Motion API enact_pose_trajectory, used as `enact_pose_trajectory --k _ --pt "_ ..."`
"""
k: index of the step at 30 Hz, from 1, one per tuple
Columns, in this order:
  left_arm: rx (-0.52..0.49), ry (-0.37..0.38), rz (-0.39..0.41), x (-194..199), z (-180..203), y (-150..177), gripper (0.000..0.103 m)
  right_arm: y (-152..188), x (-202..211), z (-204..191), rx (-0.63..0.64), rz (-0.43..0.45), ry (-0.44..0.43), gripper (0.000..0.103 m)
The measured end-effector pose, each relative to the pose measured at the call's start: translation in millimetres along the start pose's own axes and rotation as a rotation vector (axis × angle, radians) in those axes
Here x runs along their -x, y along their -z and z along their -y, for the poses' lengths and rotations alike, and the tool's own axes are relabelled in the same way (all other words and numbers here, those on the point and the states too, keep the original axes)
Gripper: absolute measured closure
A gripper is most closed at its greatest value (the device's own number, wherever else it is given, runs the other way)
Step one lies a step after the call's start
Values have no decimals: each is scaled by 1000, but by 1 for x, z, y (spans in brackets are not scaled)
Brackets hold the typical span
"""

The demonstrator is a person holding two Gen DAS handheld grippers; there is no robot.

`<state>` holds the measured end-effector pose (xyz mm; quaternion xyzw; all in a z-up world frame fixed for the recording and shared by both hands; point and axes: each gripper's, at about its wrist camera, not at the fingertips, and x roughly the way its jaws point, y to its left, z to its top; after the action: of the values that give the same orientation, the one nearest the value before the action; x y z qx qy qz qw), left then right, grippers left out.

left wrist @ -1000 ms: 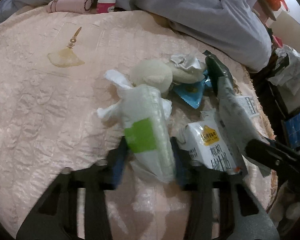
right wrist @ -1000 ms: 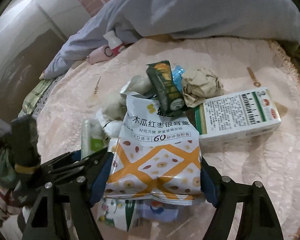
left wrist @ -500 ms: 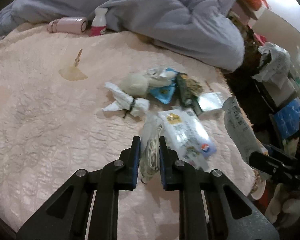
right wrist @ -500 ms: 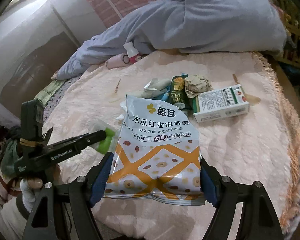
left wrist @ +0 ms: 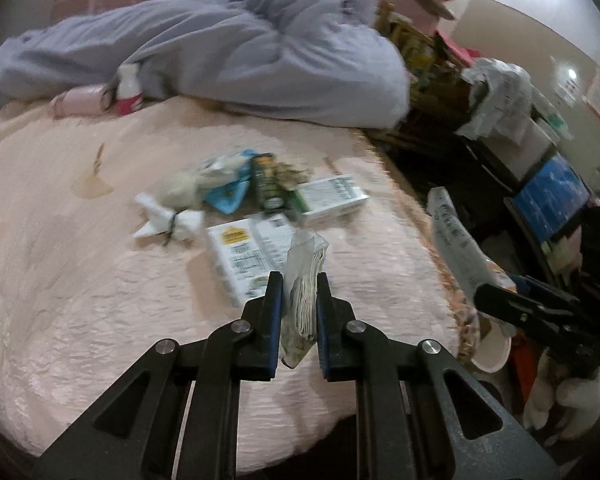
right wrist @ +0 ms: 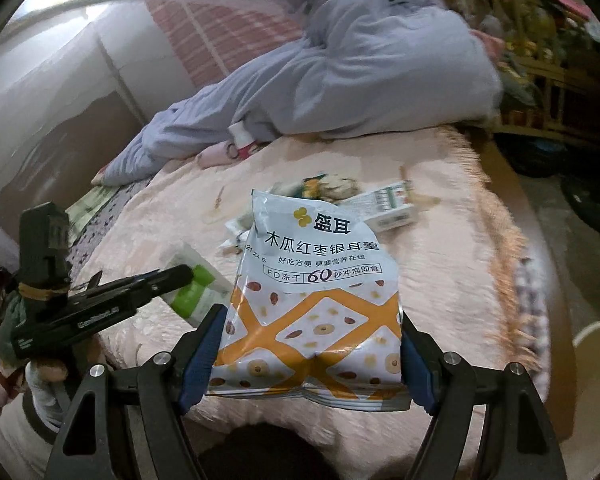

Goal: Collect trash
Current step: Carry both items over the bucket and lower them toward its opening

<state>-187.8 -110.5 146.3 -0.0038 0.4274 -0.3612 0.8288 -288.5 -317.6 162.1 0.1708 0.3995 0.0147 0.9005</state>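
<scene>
While our left gripper [left wrist: 299, 280] pinches a crinkled clear plastic packet [left wrist: 302, 304], our right gripper [right wrist: 312, 336] clamps a white-and-orange foil snack bag [right wrist: 314, 304] ahead.

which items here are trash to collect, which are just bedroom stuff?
Trash:
- snack pouch, in right gripper
- clear packet, in left gripper
- white carton
- printed box
- knotted tissue

Not the job:
- grey duvet
- pink bedspread
- small bottle
</scene>
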Motion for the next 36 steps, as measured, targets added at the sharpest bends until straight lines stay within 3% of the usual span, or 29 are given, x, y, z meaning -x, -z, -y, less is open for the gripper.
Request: enact_pose_trajectory --k 20,36 --pt "-226 144 -21 -34 153 -13 91 51 95 115 -202 79 181 26" --pt "-311 293 -148 -103 259 -10 91 99 141 206 -391 102 311 26"
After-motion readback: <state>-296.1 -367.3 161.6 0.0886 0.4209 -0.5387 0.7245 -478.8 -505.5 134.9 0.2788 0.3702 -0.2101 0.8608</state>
